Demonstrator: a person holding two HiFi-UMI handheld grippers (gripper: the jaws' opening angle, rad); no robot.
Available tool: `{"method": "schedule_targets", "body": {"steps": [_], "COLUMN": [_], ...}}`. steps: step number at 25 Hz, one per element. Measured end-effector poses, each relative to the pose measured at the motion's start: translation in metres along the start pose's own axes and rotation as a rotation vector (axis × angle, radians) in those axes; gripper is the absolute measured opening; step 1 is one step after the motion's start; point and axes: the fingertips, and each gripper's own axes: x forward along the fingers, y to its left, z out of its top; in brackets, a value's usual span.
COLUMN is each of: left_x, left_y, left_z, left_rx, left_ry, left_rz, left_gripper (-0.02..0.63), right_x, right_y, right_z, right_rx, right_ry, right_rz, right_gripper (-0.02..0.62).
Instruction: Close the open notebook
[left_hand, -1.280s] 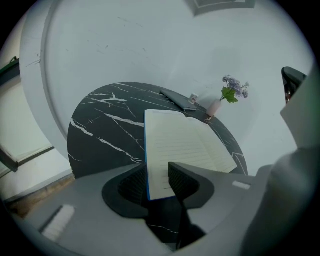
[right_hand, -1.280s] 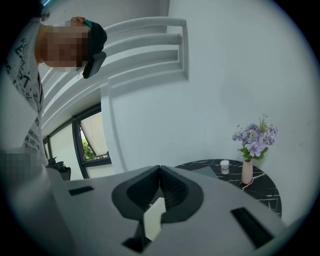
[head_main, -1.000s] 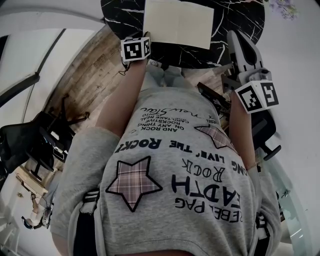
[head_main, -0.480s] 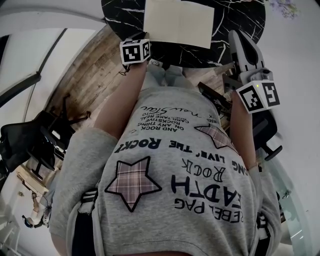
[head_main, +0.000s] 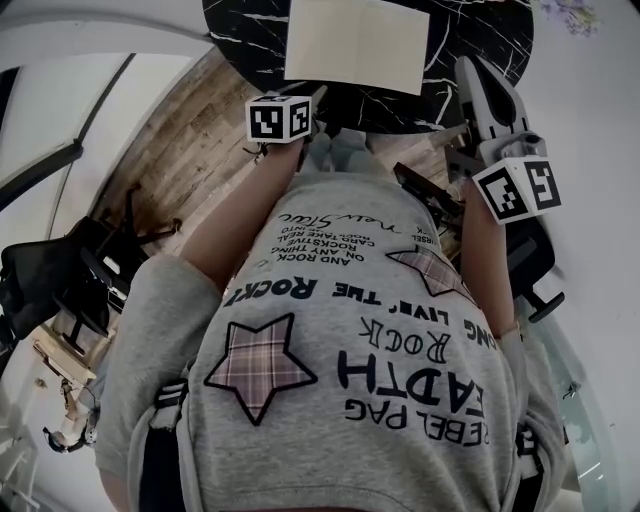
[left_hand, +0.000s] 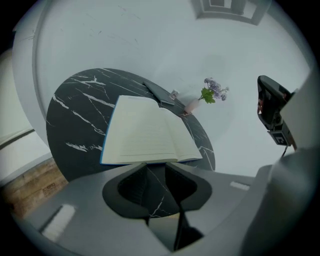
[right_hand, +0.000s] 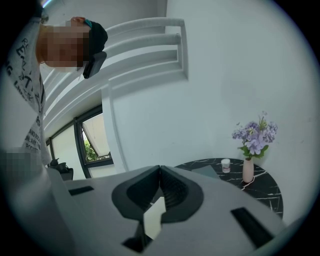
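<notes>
Notebook (left_hand: 150, 135): lying open, pages up, on the round black marble worktop (left_hand: 75, 115); top centre of head view.
Left tongs (left_hand: 156, 168): below notebook's near edge, jaws apart, just been opening, nothing between.
Right tongs (right_hand: 160, 170): jaws together, empty.
</notes>
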Motion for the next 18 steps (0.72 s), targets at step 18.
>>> {"method": "schedule_targets", "body": {"steps": [18], "left_x": [0.025], "left_y": [-0.028], "left_z": [-0.003], "left_rx": [-0.473], "left_ry": [-0.084], "left_rz": [-0.232], "left_gripper": [0.101], "right_x": [-0.009], "right_y": [-0.008], "right_z": [-0.005], "right_rx": [0.007], "right_ry": [0.011], "right_rz": [-0.016], "right_gripper": [0.012]}}
